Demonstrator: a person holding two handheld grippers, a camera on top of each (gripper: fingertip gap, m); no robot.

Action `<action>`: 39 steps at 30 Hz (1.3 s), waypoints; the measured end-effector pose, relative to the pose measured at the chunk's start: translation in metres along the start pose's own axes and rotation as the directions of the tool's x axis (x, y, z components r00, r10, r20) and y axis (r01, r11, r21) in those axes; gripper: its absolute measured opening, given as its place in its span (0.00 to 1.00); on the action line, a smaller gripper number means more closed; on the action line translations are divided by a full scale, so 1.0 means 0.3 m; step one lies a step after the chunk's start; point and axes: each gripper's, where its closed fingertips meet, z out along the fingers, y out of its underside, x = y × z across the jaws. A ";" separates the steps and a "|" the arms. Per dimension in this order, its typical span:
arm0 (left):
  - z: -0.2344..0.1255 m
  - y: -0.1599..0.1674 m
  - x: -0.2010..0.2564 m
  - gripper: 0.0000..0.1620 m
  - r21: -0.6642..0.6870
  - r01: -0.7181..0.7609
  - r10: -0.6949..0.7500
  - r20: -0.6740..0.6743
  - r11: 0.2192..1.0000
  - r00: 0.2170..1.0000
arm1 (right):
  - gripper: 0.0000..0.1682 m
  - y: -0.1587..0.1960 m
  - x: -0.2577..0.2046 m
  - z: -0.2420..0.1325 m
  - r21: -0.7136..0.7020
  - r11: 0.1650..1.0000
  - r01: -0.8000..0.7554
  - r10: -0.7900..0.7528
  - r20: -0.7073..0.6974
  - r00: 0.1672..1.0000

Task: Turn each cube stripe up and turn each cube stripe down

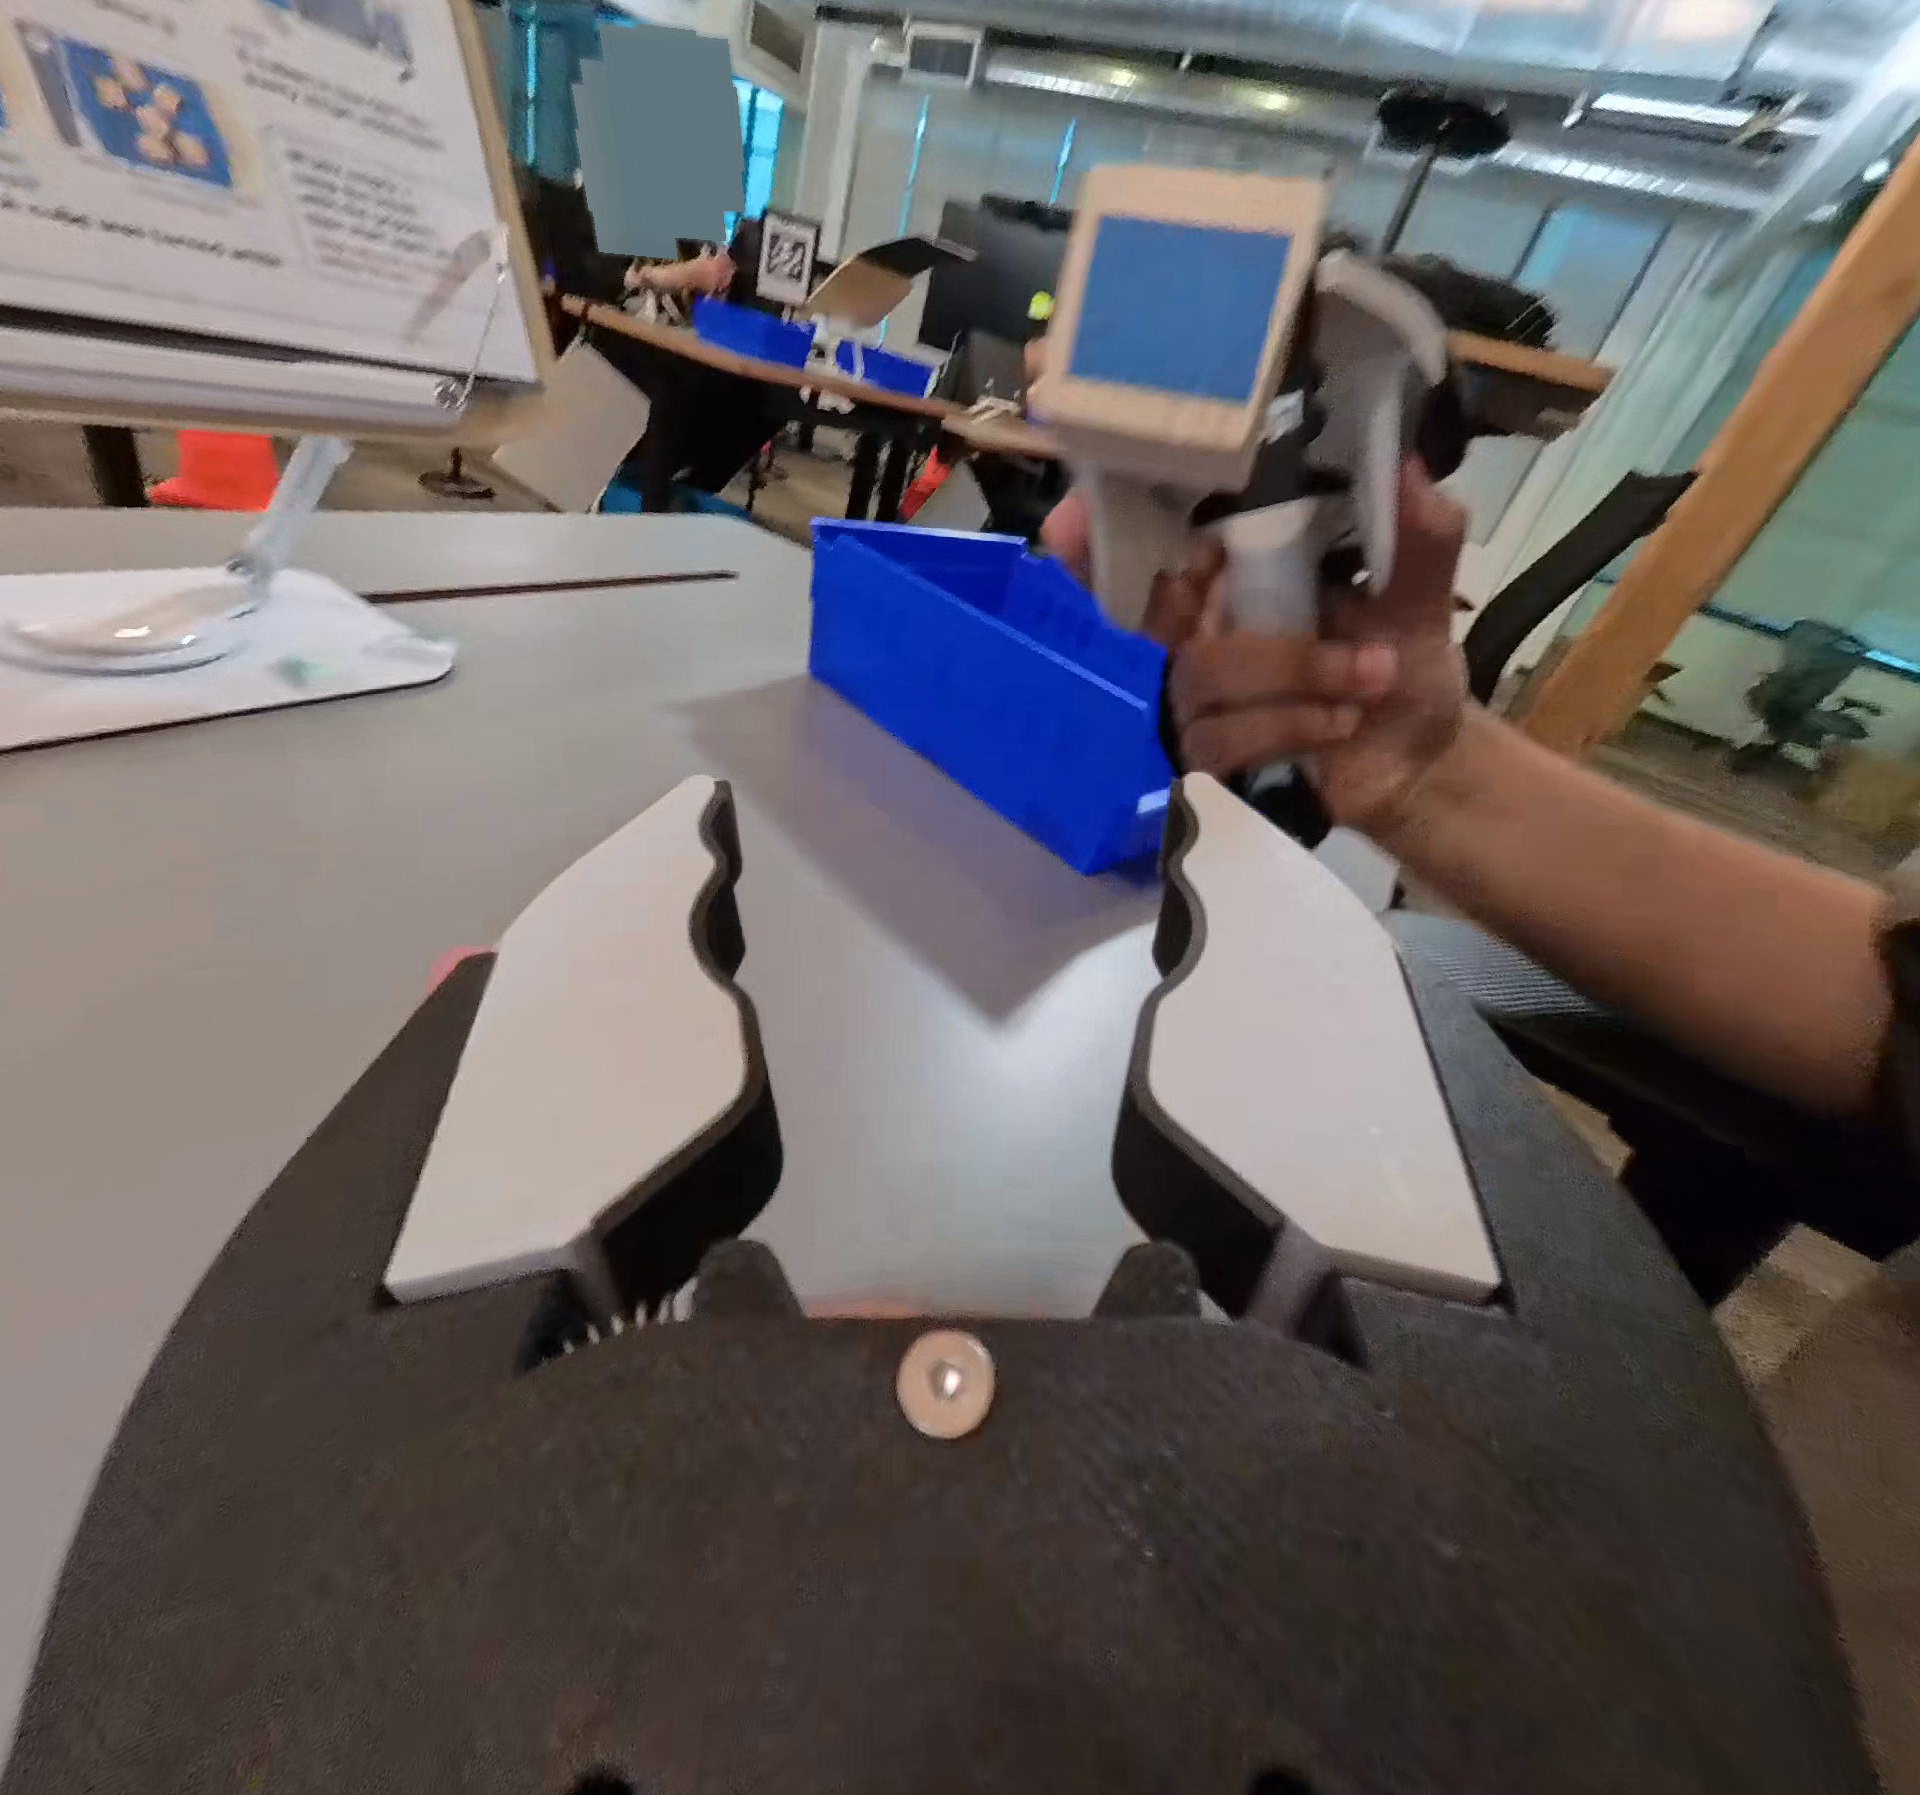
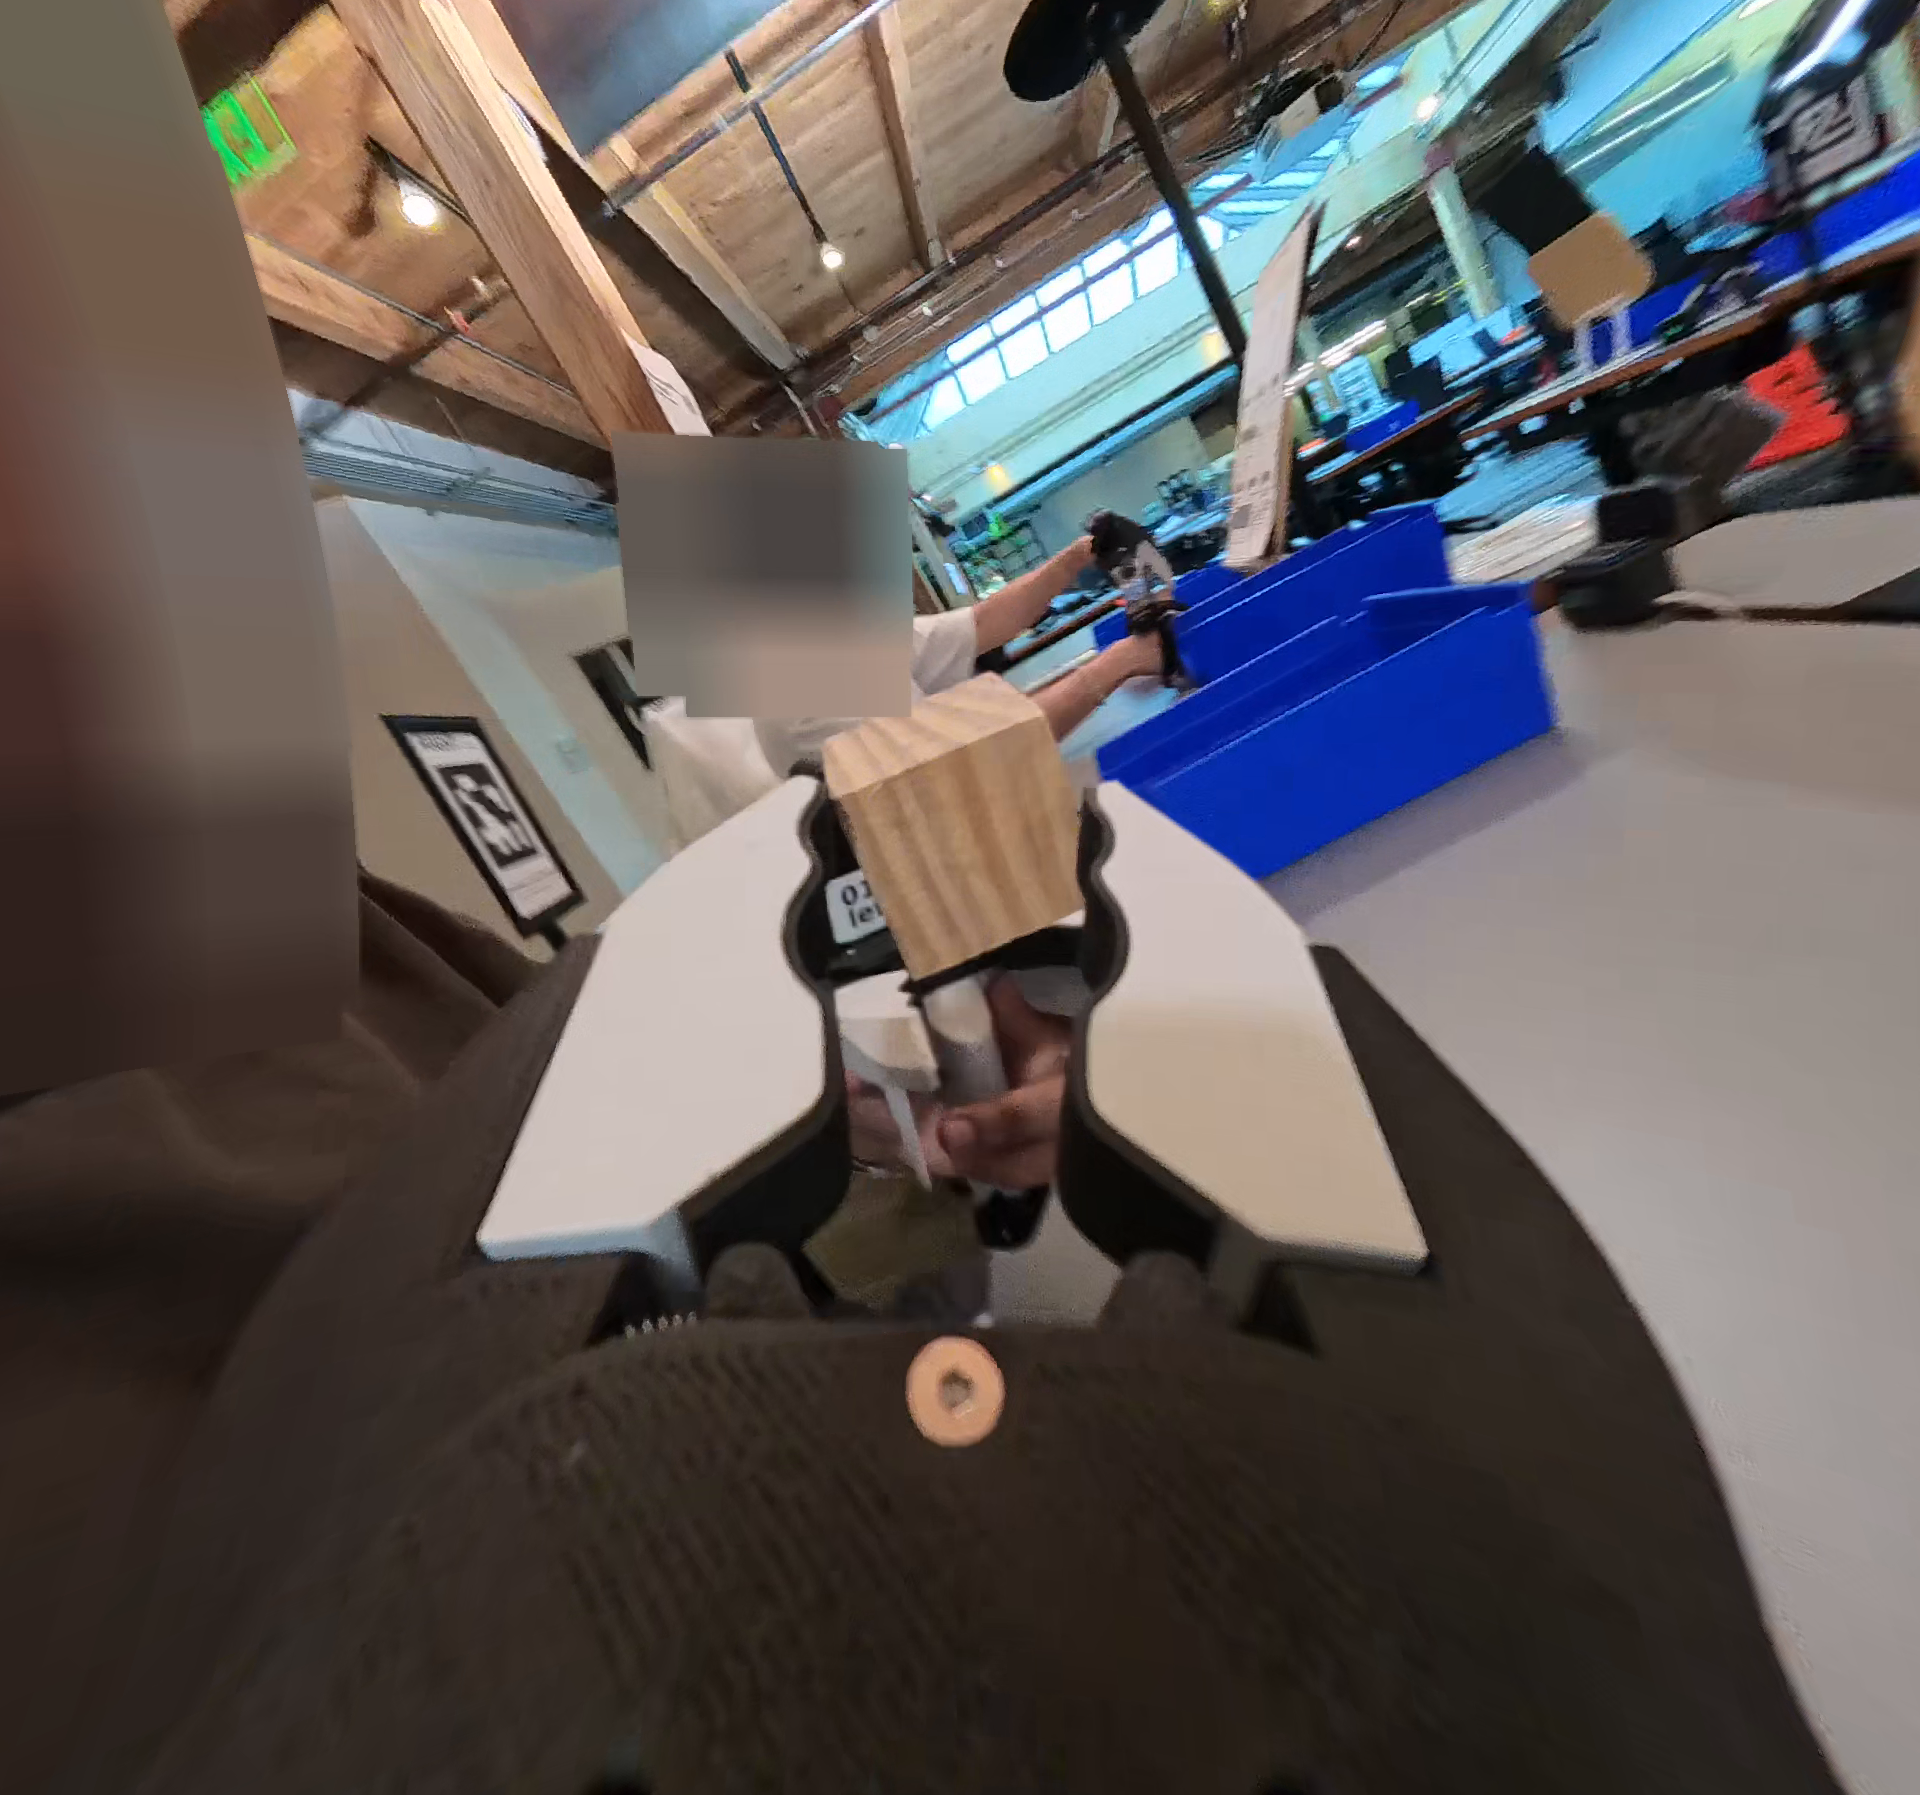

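Left claw (image 1: 951, 898): I hold it spread wide with nothing between its fingers, low over the grey surface (image 1: 312, 862).
Right claw (image 2: 948, 867): clamped on the wooden cube (image 2: 956, 836), raised in the air and tipped up toward the ceiling.
Cube: from my left camera, its blue-painted face looks back at me, lifted above the blue bin (image 1: 977, 696).
Bin: stands on the surface, just past the left claw's tips.

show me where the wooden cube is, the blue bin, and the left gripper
wooden cube (image 2: 956, 836): right wrist view, on its bare wood-grain side.
blue bin (image 1: 977, 696): left wrist view, on its long side wall.
left gripper (image 1: 951, 805): left wrist view, midway between its open fingertips.
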 end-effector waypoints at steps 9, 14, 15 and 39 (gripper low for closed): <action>-0.074 -0.119 0.012 0.40 0.143 0.244 -0.225 -0.133 0.959 0.965 | 0.27 0.179 0.060 0.150 0.070 0.968 -0.241 0.240 0.023 0.971; -0.064 -0.090 0.014 0.36 0.108 0.262 -0.241 -0.171 0.959 0.955 | 0.27 0.189 0.061 0.147 0.066 0.976 -0.209 0.209 0.000 0.978; -0.061 -0.087 0.019 0.36 0.104 0.262 -0.242 -0.175 0.959 0.954 | 0.27 0.198 0.061 0.147 0.060 0.975 -0.213 0.214 0.001 0.977; -0.082 -0.088 -0.099 0.27 0.131 0.186 -0.187 -0.007 0.974 0.982 | 0.24 0.253 0.140 0.127 0.031 0.968 -0.250 0.252 -0.100 0.963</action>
